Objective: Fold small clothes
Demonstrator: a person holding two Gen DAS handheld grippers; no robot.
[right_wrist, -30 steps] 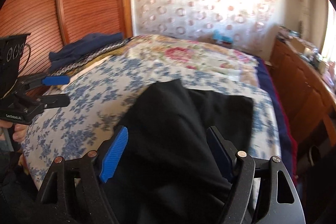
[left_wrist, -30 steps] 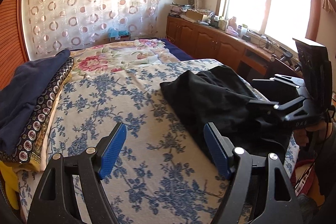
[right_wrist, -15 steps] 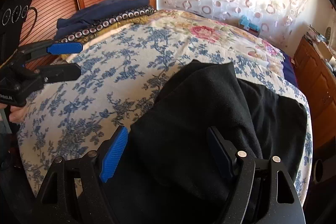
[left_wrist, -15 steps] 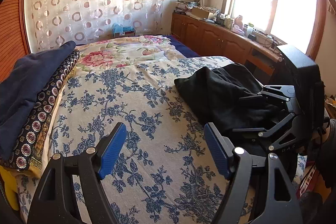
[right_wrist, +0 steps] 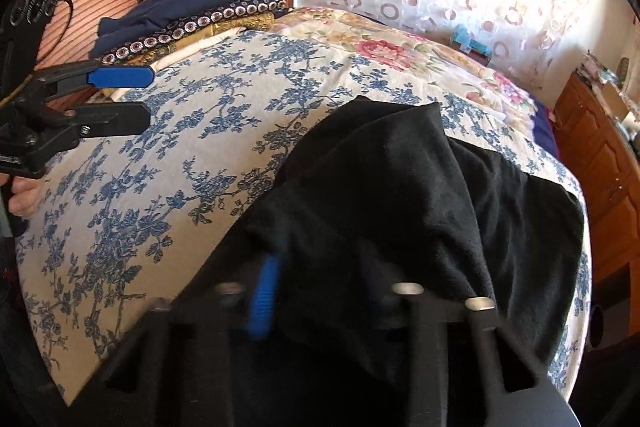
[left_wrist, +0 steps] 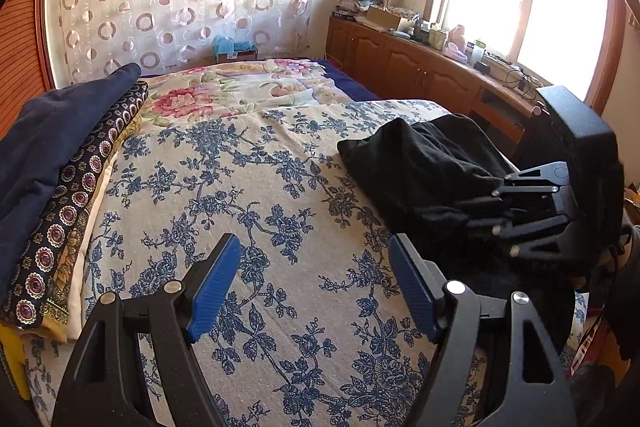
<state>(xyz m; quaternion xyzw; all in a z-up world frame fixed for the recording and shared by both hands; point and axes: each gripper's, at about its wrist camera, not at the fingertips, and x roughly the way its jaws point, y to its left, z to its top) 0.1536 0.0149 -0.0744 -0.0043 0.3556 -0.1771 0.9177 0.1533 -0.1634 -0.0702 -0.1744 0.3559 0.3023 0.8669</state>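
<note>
Right gripper [right_wrist: 316,291] closing on black garment [right_wrist: 400,195].
Jaws just narrowed around its fold, lower centre; left gripper [left_wrist: 314,287] gapes, nothing held.

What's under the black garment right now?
The black garment lies on the blue-floral bedspread; the right gripper is closing on its near edge. Anything beneath the cloth is hidden.

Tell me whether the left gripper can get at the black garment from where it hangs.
Probably yes. The left gripper is open over bare bedspread, nothing between it and the black garment; the right gripper has just closed on the near edge.
</note>
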